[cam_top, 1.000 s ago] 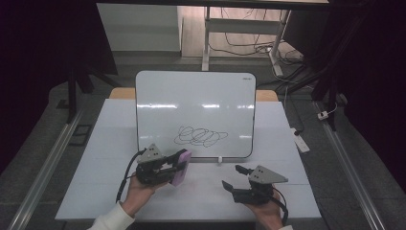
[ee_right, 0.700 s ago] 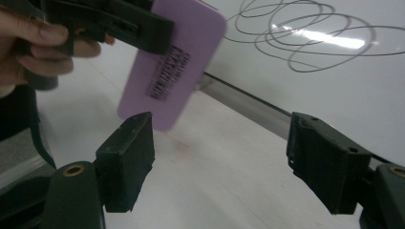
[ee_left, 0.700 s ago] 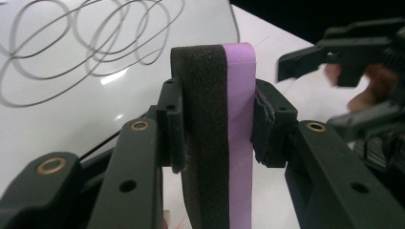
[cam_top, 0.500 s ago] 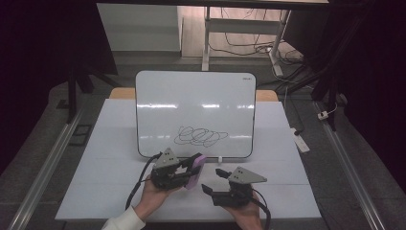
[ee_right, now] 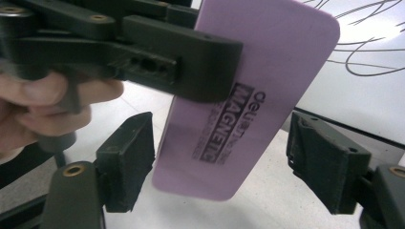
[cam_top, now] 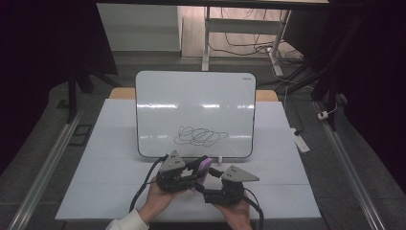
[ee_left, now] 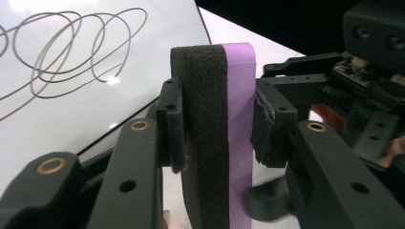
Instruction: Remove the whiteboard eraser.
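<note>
Now | left tongs point(ee_left: 215, 129) clamp purple eraser point(ee_left: 219, 119) | right tongs point(ee_right: 224, 162) gape, closing (eraser between) | white table point(cam_top: 119, 143), dark room

A lab-like recording room: dark curtained surrounds, white table point(cam_top: 119, 191), floor rails point(cam_top: 43, 167), loose cables point(cam_top: 239, 45) behind.

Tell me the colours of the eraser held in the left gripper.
The eraser has a purple back and a black felt pad, clearest in the left gripper view.
</note>
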`<state>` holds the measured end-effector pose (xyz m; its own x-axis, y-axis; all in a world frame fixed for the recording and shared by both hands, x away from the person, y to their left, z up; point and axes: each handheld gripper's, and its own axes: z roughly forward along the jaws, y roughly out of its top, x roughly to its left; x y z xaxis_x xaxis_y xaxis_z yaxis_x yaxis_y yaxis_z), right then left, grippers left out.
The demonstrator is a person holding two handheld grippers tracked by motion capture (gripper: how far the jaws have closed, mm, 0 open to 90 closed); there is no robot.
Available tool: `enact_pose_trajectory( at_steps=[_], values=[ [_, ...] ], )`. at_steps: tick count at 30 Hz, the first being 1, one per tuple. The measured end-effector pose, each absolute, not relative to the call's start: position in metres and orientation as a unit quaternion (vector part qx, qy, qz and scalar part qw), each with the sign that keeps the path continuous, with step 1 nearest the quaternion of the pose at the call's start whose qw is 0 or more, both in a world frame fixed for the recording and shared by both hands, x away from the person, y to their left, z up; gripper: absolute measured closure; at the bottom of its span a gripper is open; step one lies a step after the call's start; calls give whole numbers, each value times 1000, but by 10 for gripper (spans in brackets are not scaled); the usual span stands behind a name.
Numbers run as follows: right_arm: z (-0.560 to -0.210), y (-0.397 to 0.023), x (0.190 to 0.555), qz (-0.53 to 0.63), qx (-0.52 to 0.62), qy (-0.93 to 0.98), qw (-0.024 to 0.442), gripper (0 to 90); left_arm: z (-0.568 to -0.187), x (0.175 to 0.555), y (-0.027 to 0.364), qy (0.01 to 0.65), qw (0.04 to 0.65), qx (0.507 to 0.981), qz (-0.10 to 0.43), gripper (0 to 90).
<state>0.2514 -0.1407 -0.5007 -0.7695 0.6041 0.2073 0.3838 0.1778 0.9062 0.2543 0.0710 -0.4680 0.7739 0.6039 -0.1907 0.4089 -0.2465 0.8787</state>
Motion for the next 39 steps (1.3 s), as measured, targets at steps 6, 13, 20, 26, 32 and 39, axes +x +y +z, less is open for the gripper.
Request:
enact_pose_trajectory(
  at_steps=[6,13,20,26,32,39],
  values=[
    [-497,-143,249,560,319,755,124,360,-467,254,73,324,525,782,94,603],
    [-495,-149,250,544,316,763,147,390,-462,254,82,333,520,782,85,403],
    [-490,-162,258,520,325,766,194,395,-459,243,119,348,480,795,130,282],
    [-484,-176,273,508,342,760,217,397,-474,230,173,393,430,796,164,275],
    [-475,-183,294,488,360,753,258,399,-492,222,215,433,395,792,172,274],
    [-458,-176,331,458,379,742,310,403,-507,218,242,463,380,782,176,281]
  ],
)
